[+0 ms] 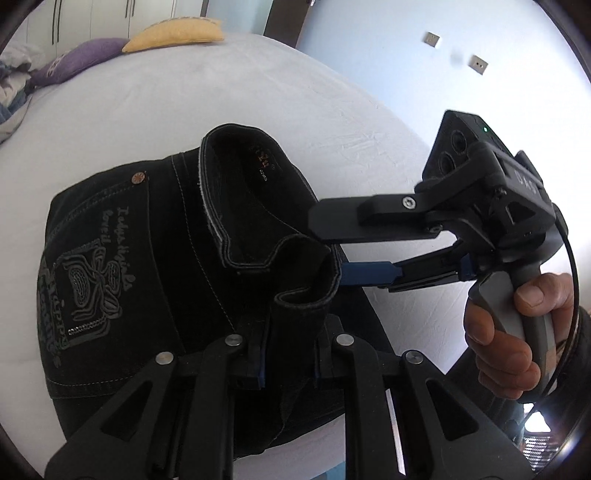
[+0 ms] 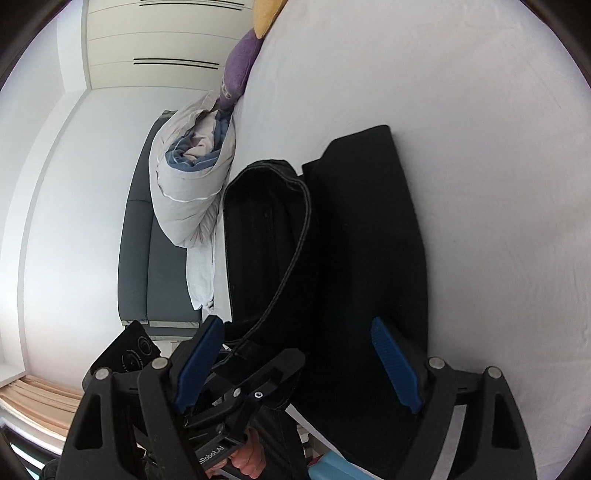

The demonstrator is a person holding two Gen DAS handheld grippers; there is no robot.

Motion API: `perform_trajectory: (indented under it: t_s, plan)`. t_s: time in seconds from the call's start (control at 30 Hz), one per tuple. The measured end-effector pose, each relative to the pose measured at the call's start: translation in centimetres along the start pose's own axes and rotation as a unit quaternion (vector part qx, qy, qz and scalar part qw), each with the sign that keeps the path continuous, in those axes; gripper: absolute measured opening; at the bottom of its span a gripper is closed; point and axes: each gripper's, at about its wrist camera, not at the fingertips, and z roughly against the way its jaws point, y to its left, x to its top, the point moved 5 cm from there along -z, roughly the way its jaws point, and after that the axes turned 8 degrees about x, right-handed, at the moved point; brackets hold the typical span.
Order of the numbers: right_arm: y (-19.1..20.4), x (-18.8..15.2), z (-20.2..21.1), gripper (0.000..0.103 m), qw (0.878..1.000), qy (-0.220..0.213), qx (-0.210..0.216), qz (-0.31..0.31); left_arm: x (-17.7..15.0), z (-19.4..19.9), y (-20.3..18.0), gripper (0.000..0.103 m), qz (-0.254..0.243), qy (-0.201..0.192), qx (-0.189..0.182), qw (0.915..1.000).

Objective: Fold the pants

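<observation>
Black jeans [image 1: 155,266] lie folded on the white bed [image 1: 184,103], the printed back pocket on the left, leg hems lifted in the middle. My left gripper [image 1: 290,354] is shut on the jeans' hem fabric at the bottom centre. My right gripper [image 1: 325,254] comes in from the right with its jaws open around the hem edge. In the right wrist view my right gripper [image 2: 299,362] is open, blue pads [image 2: 397,363] wide apart over the black jeans [image 2: 354,240]. The left gripper [image 2: 251,387] shows there, pinching the hem.
A yellow pillow [image 1: 177,33] and a purple pillow [image 1: 77,62] lie at the bed's far end. A bundled duvet [image 2: 192,177] lies at the bed's edge, with a grey headboard panel [image 2: 147,258] beyond. The bed's near edge is close below the jeans.
</observation>
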Motion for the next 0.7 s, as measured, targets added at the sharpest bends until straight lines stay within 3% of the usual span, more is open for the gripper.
perform_trajectory:
  t_s: [0.07,0.17,0.23,0.33,0.5,0.63,0.7]
  plan:
    - [0.7,0.2,-0.9,0.085,1.0,0.013,0.004,0.016,-0.2,0.4,-1.0,0.015,-0.018,-0.006,0.01,0.9998]
    - [1.2,0.7,-2.1,0.081,0.998,0.038,-0.036,0.031,-0.6,0.5,-3.2,0.015,-0.066,-0.015,0.036,0.9971]
    - [1.3,0.7,-2.6,0.067,0.996,0.062,-0.055,0.04,-1.2,0.0,-4.6,0.015,-0.097,-0.015,0.055,0.9937]
    - [1.6,0.3,-2.8,0.056,0.99,0.078,-0.09,0.076,-1.2,-0.4,-5.6,0.015,-0.106,-0.012,0.061,0.9924]
    - [0.6,-0.9,-0.6,0.045,0.99,0.06,-0.092,0.087,-0.9,-0.7,-7.6,0.015,-0.148,-0.016,0.085,0.9852]
    - [-0.7,-1.1,1.7,0.043,0.992,0.036,-0.094,0.074,-1.7,-2.7,-9.3,0.016,-0.182,-0.007,0.114,0.9766]
    - [-1.9,-0.7,2.6,0.044,0.992,0.021,-0.116,0.055,-2.5,-3.4,-10.2,0.026,-0.194,0.004,0.117,0.974]
